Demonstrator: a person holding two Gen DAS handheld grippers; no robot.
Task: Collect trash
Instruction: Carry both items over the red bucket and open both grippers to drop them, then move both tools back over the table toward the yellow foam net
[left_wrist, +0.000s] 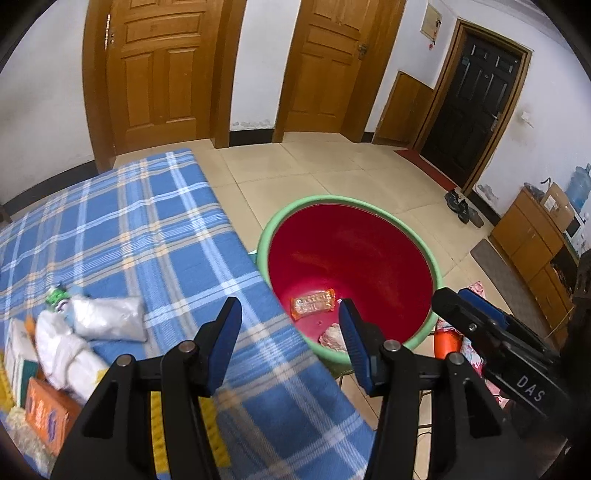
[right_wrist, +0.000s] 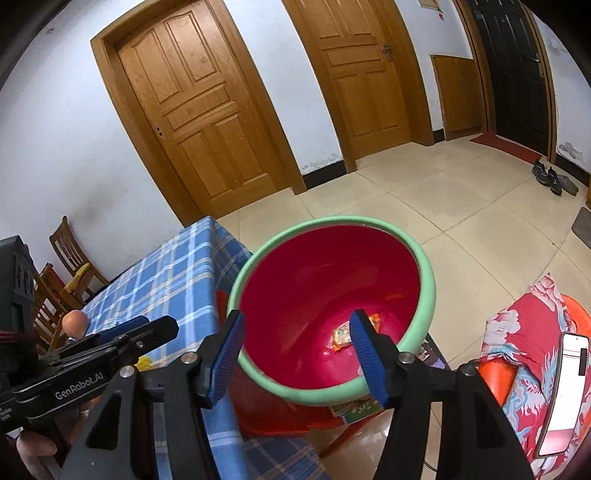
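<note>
A red basin with a green rim (left_wrist: 266, 229) stands beside the table. An orange snack wrapper (left_wrist: 312, 303) and a crumpled pale wrapper (left_wrist: 331, 338) lie on its bottom. My left gripper (left_wrist: 290, 310) hovers open over the basin's near edge, with nothing between its blue pads. In the right wrist view, my right gripper (right_wrist: 298, 321) is open and empty above the same basin (right_wrist: 424, 266), with the wrappers (right_wrist: 341, 336) below it. More trash lies on the blue plaid table (left_wrist: 147, 221): a grey-white plastic bag (left_wrist: 107, 318), a white crumpled bag (left_wrist: 62, 350), a green wrapper (left_wrist: 57, 295) and an orange box (left_wrist: 48, 413).
The basin rests on a red stool (right_wrist: 277, 417). A floral cushion (right_wrist: 524, 350) and a phone (right_wrist: 565, 391) sit to the right. Wooden chairs (right_wrist: 70, 258) stand behind the table. Shoes (left_wrist: 461, 206) and a wooden cabinet (left_wrist: 535, 251) line the far right wall.
</note>
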